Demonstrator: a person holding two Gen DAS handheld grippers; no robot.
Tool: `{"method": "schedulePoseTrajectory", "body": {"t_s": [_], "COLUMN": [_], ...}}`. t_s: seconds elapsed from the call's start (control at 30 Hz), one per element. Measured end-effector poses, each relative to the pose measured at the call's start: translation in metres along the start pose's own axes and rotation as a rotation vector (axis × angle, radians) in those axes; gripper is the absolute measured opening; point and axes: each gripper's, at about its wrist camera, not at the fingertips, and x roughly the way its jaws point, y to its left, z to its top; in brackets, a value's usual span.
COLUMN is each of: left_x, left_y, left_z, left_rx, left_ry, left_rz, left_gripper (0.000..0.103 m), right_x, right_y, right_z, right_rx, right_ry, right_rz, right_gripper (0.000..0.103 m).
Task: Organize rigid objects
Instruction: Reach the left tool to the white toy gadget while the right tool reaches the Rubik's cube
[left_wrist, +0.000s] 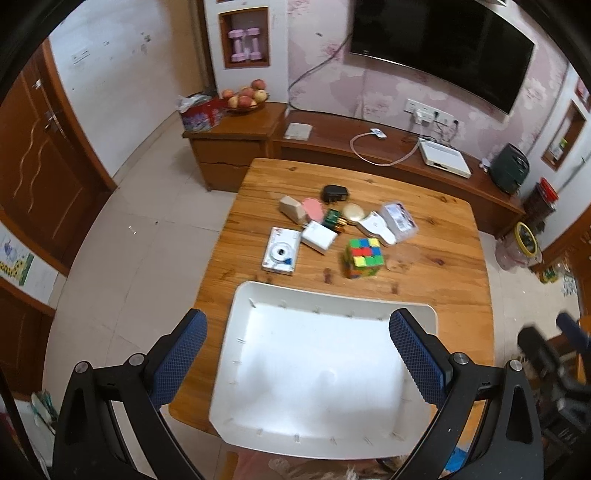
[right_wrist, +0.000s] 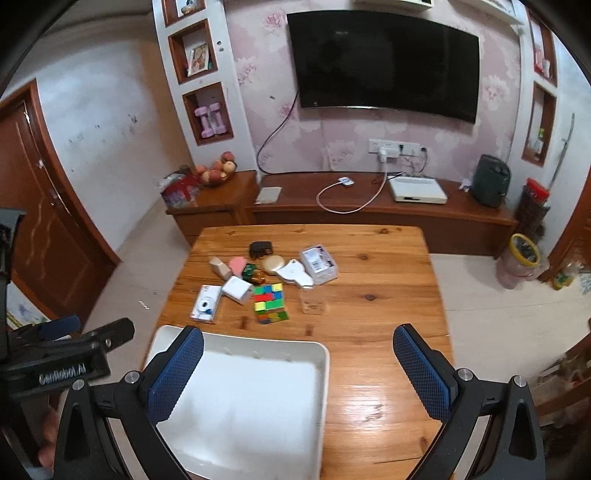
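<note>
1 white tray (left_wrist: 424, 308) is sitting at the table's (left_wrist: 443, 280) near edge, with 1 cube (left_wrist: 364, 256) and about 9 small items lying beyond it. Both grippers, left (left_wrist: 297, 354) and right (right_wrist: 297, 373), are hovering spread wide, holding nothing. Only the right view is showing a clear cup (right_wrist: 312, 299).

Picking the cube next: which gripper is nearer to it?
Hard to call; neither is close. The left gripper hangs open over the tray, the cube just beyond its far rim. The right gripper hangs open over the tray's right edge, the cube ahead, slightly left.
</note>
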Motion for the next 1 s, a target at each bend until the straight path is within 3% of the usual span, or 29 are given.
{"method": "schedulePoseTrajectory", "body": {"t_s": [0.23, 0.53, 0.73, 0.83, 1.0], "left_x": [0.011, 0.067, 0.148, 0.189, 0.244], "left_y": [0.030, 0.056, 0.054, 0.049, 0.041], "left_z": [0.026, 0.079, 0.099, 0.097, 0.087], "left_rx": [0.001, 0.055, 0.093, 0.107, 0.115], "left_ry": [-0.006, 0.055, 0.174, 0.243, 0.370], "left_rz": [0.040, -0.001, -0.020, -0.035, -0.075], "left_gripper": [0.099, 0.099, 0.099, 0.098, 0.098], "right_x": [0.022, 0.056, 0.121, 0.161, 0.220], "right_y": [0.008, 0.022, 0.046, 0.049, 0.049], "right_z": [0.002, 0.035, 0.061, 0.066, 0.066], "right_rx": [-0.004, 0.035, -0.009, 0.012, 0.056], "right_ry": [0.066, 0.110, 0.210, 0.280, 0.379], "right_rz": [-0.015, -0.043, -0.063, -0.033, 0.000], "right_gripper": [0.103, 0.103, 0.103, 0.103, 0.091]}}
